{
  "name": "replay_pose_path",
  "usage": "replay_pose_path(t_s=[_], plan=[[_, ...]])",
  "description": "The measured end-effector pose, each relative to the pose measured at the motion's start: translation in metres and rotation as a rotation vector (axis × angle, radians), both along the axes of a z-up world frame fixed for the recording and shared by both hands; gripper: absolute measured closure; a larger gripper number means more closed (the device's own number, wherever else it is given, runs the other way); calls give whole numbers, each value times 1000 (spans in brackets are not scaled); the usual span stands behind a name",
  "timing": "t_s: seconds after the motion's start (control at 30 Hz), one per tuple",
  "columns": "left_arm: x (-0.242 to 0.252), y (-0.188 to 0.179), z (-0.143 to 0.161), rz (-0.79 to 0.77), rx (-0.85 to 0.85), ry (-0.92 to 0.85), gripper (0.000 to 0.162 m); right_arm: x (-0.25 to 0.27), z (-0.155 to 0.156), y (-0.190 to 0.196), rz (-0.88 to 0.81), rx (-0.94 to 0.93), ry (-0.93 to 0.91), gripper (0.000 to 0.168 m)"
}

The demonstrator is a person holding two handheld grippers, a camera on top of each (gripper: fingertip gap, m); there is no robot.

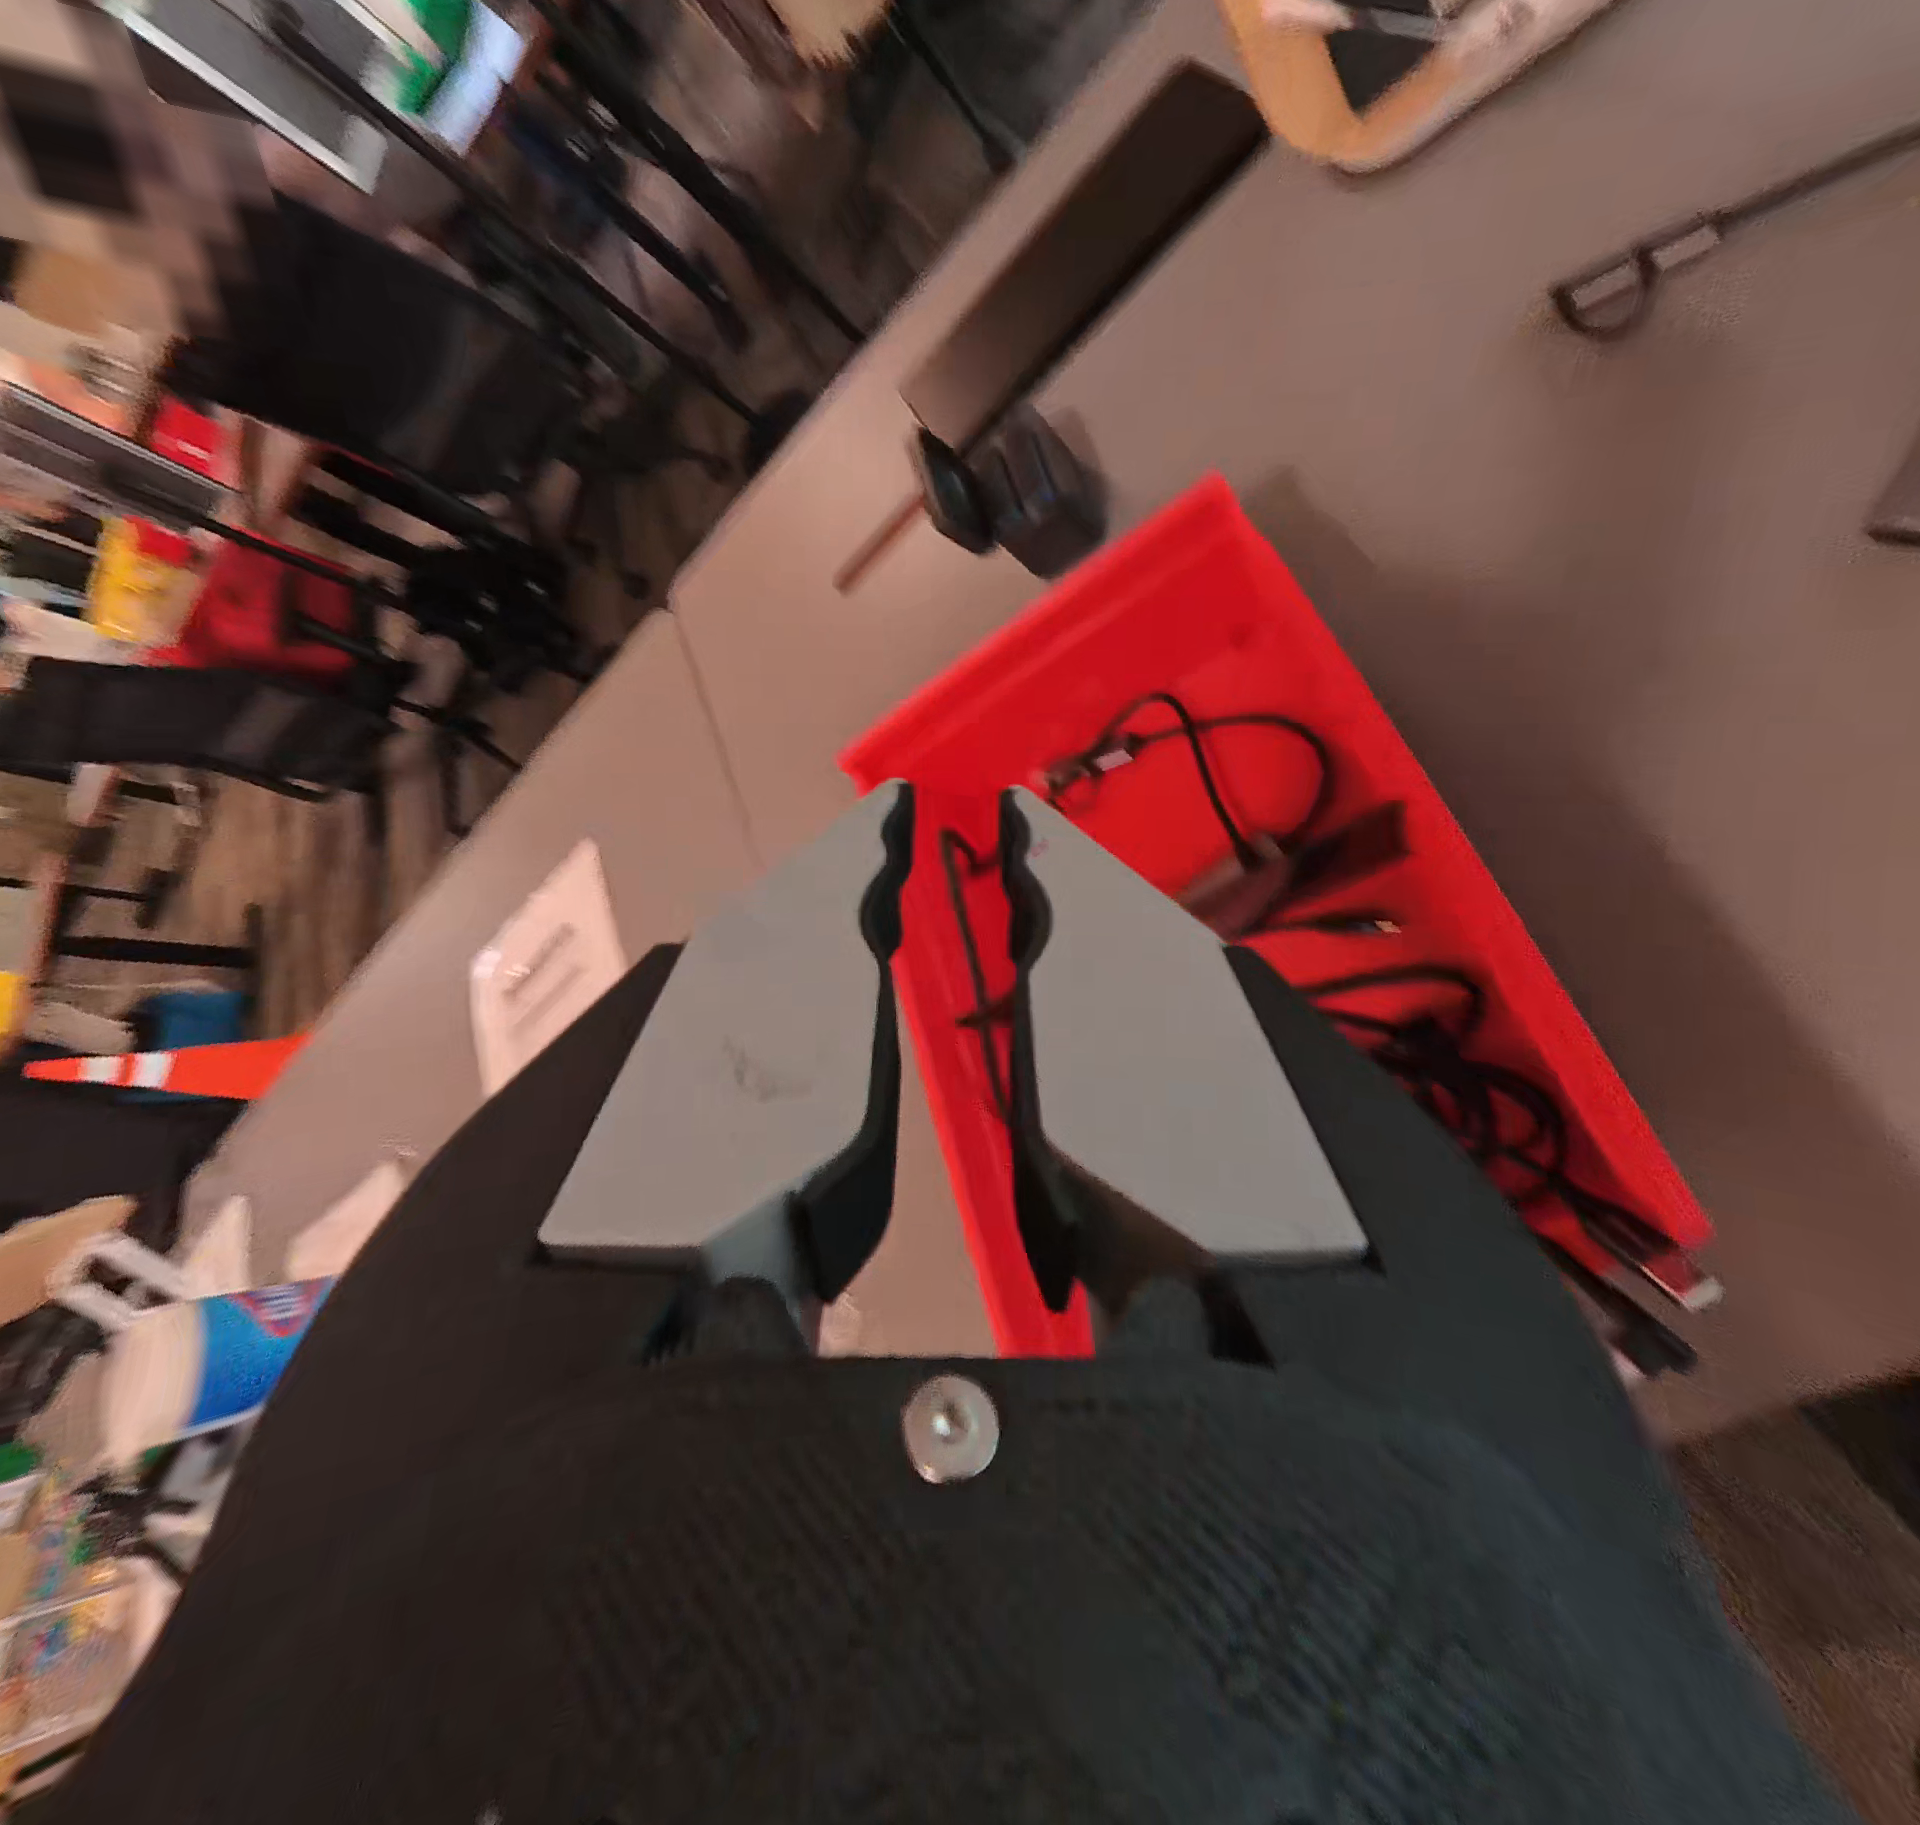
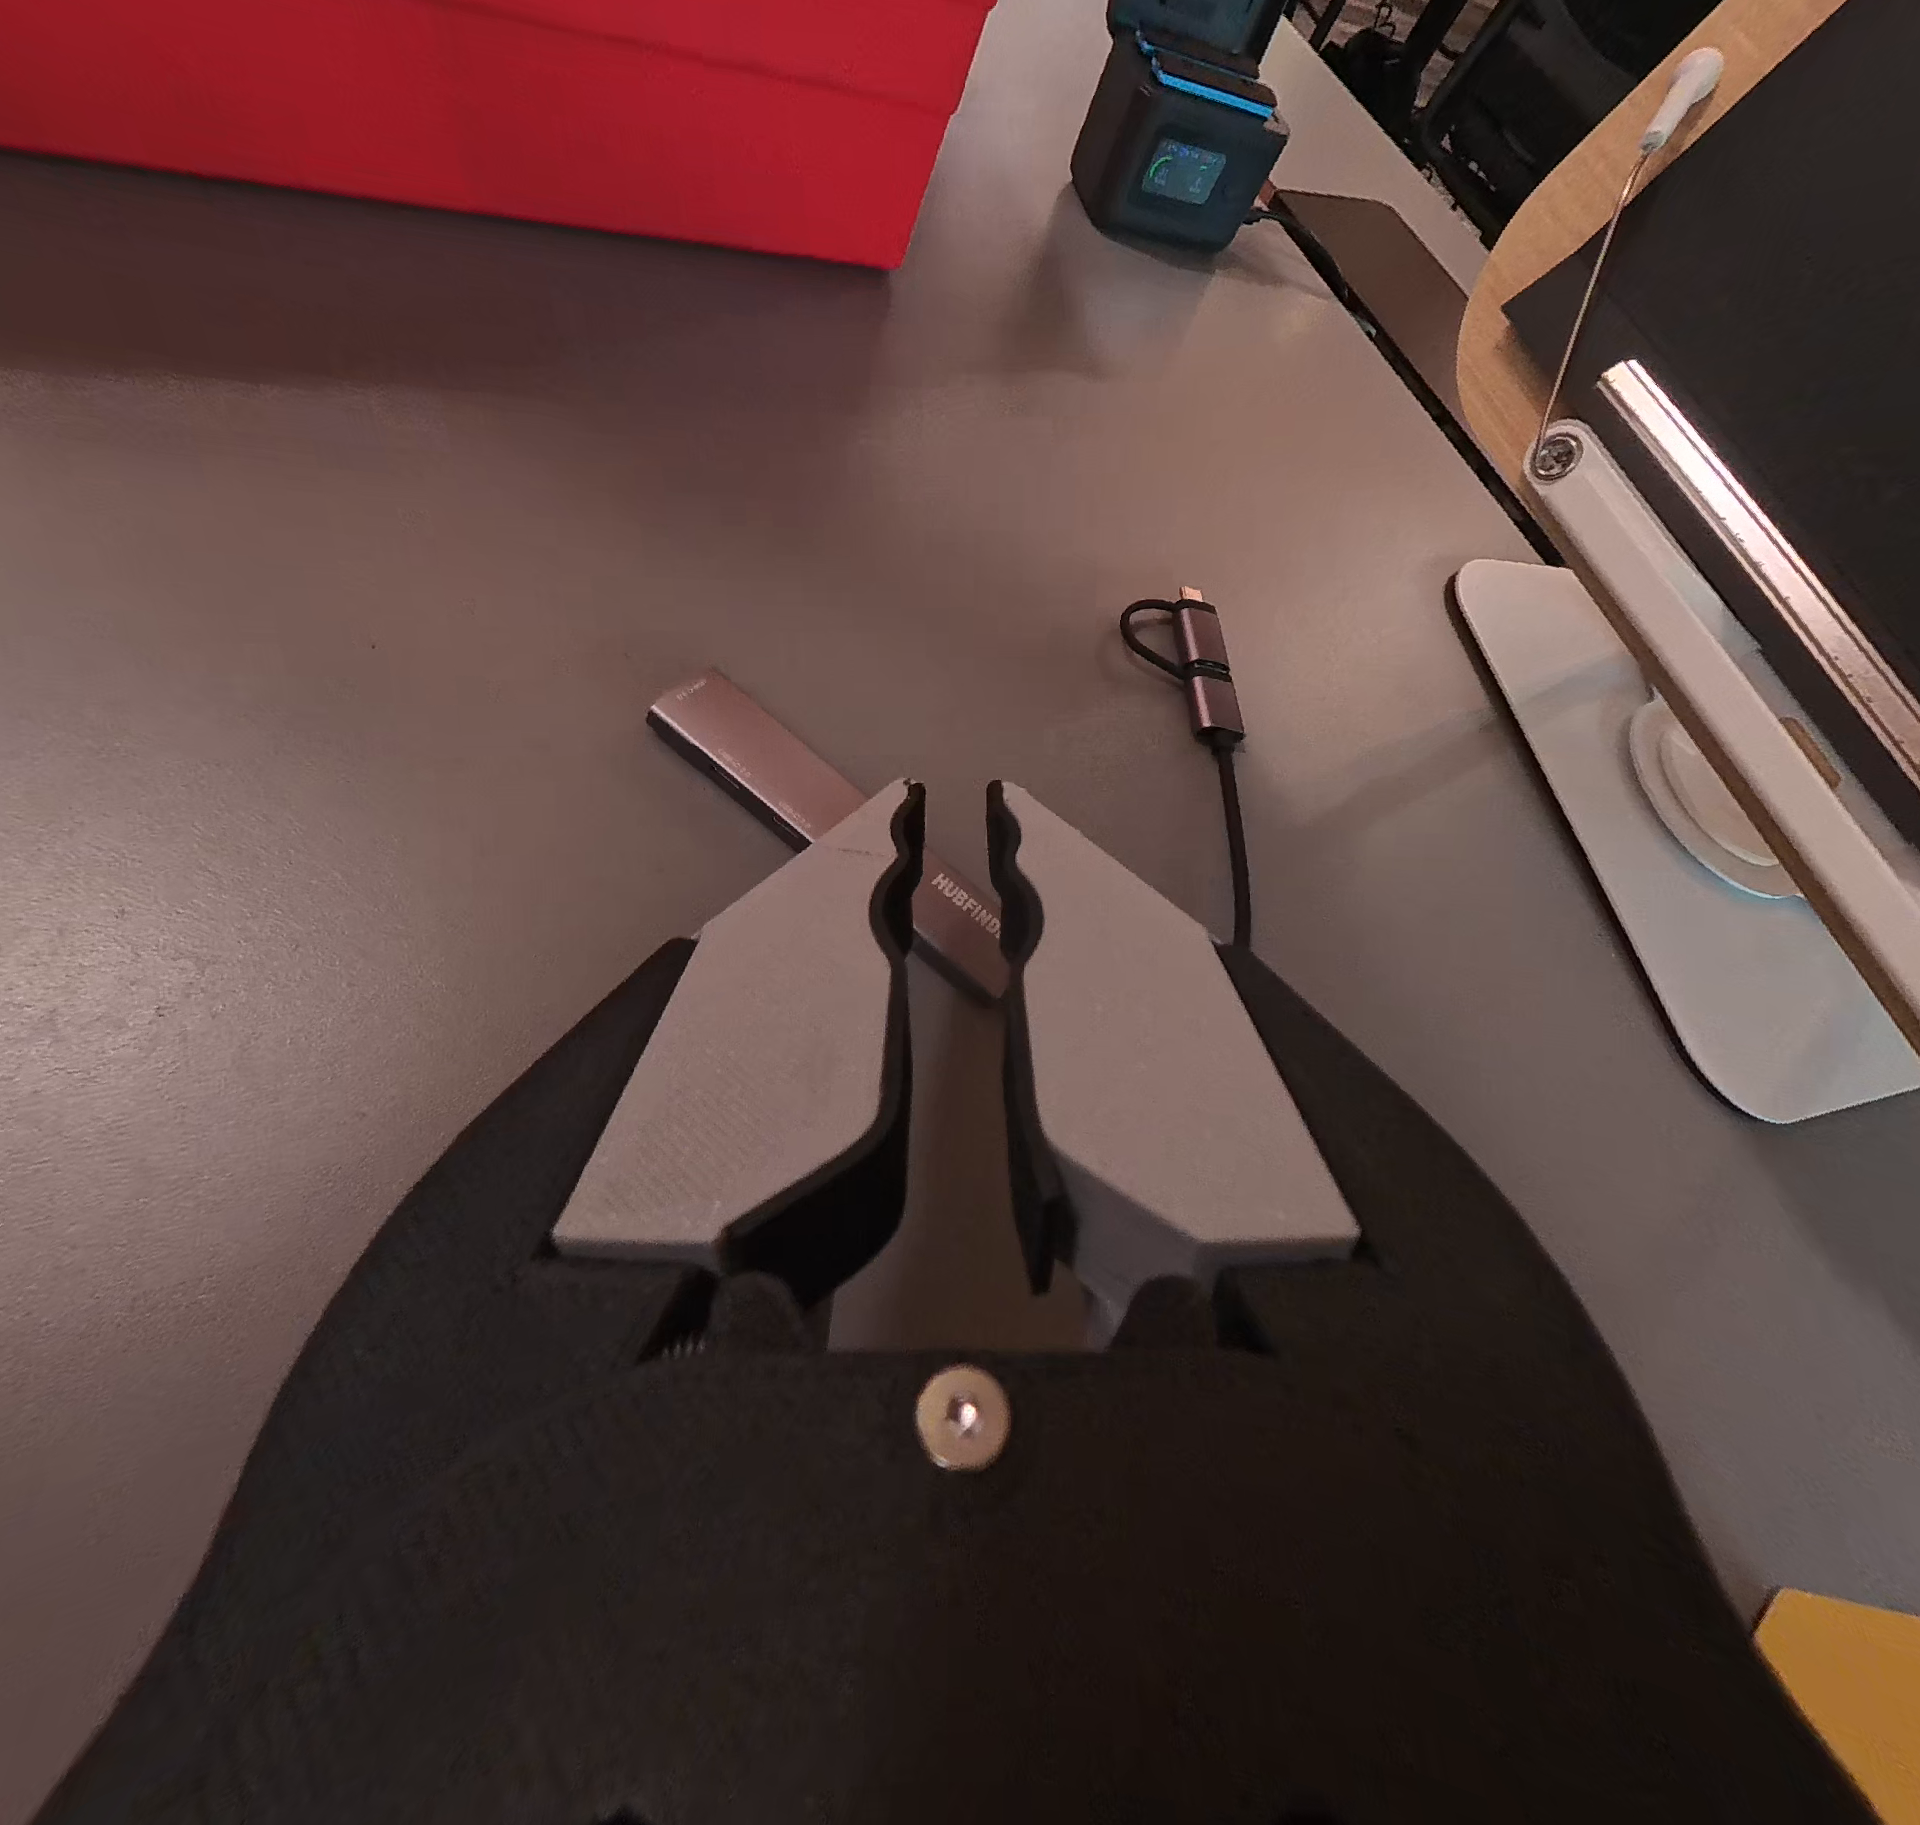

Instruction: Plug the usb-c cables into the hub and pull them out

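In the right wrist view a slim grey USB hub [image 2: 758, 778] lies flat and diagonal on the grey table [image 2: 416, 580]. My right gripper [image 2: 954, 796] hovers over the hub's near end with a narrow gap between its jaws and holds nothing. The hub's black cable [image 2: 1236, 840] runs out to a grey plug with an adapter [image 2: 1210, 674] to the right. The left wrist view is blurred and tilted. My left gripper [image 1: 956, 809] is slightly open and empty above a red bin [image 1: 1049, 653] holding black cables [image 1: 1278, 757] and a dark adapter [image 1: 1309, 856].
The red bin's wall [image 2: 468, 61] stands at the back left. A black charger box with a small screen [image 2: 1184, 144] sits behind the hub. A monitor's white base [image 2: 1662, 892] and its screen edge [image 2: 1766, 580] are at the right. A white paper [image 1: 540, 944] lies near the table edge. Some 35 cm of space lies between my two pairs of fingers. My left tips are about 55 cm from the monitor's white base [image 2: 1662, 892], my right tips only 25 cm.
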State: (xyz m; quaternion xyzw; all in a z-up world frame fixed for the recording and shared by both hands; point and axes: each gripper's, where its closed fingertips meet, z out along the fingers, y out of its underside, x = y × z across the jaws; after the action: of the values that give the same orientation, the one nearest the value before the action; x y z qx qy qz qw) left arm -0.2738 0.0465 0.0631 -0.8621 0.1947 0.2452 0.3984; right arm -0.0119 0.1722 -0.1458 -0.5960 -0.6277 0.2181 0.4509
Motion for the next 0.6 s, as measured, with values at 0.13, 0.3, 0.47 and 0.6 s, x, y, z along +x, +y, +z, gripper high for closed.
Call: replay_pose_path(t_s=[0.13, 0.3, 0.47, 0.6], plan=[[-6, -14, -49, -6, -127, -119, 129, 0, -1, 0, 2, 2, -5, 160], [-19, -32, -97, 22, -234, -180, 120, 0, -4, 1, -1, 1, -13, 160], [-24, -43, -125, 40, -273, -237, 119, 0, -7, 1, -3, -3, -25, 160], [-23, -50, -146, 45, -319, -246, 116, 0, -7, 1, -4, -2, -24, 161]])
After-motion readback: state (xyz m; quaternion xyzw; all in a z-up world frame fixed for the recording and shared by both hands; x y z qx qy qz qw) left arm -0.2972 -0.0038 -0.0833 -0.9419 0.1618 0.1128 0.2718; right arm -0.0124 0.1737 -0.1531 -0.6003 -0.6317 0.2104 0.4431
